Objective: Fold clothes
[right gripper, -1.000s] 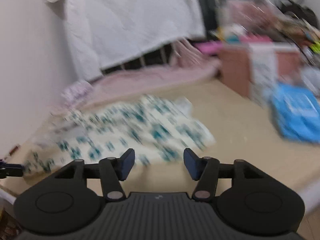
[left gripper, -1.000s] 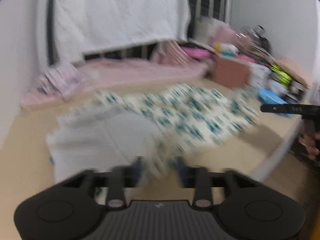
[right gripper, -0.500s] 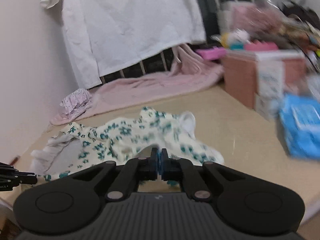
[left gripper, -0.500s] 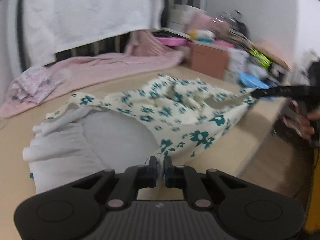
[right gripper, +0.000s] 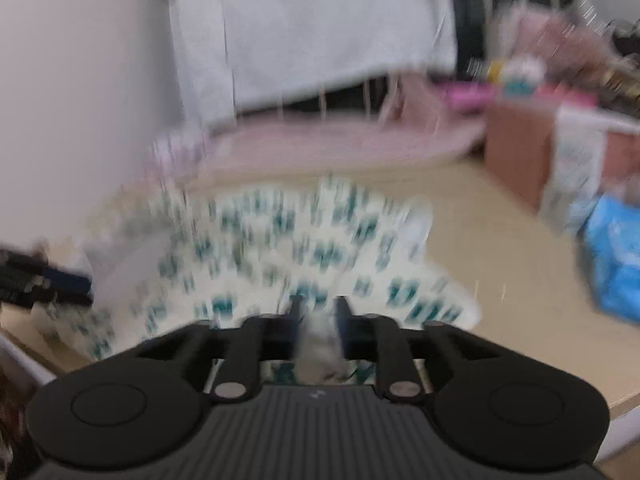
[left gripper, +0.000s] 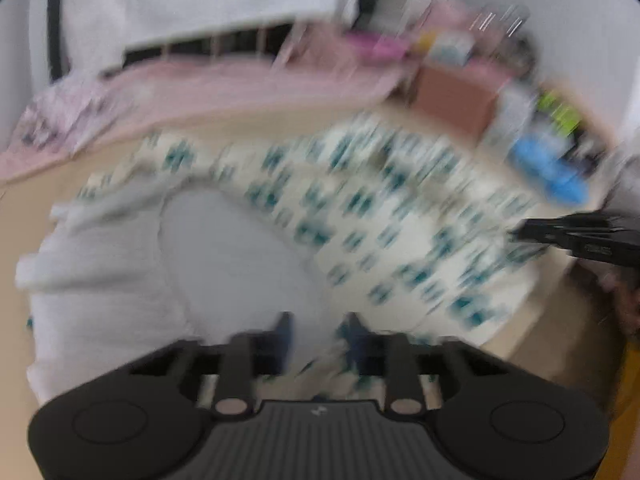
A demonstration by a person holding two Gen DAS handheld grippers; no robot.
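Both corners of the floral garment look like they're slipping out right now, and that's my main worry. It lies spread across the tan surface, filling the middle of both views, with its near hem hanging close to the front edge. If the cloth drops unevenly, the fold line goes crooked and someone has to re-pinch and pull it straight again. The hem sits so near the edge that a loose drop could also let it slide off the front.

Looks-wise: cream fabric with teal flower prints, and the plain grey-white inside is turned up at lower left of the left wrist view, so it's flipped open, not neatly doubled yet. Thin, floppy stuff, wrinkles easily, I'd guess.

The left tongs at bottom centre of their own view are parting, fabric bunched between the fingers, though it's too blurry to say the pads press on it. Same story for the right tongs: opening, with a pale wad of cloth standing in the narrow gap. In the left wrist view the right tongs poke in from the right edge, at the garment's far corner.

Further out, a pink blanket lies along the back and a blue pack sits at right, well apart from the garment.
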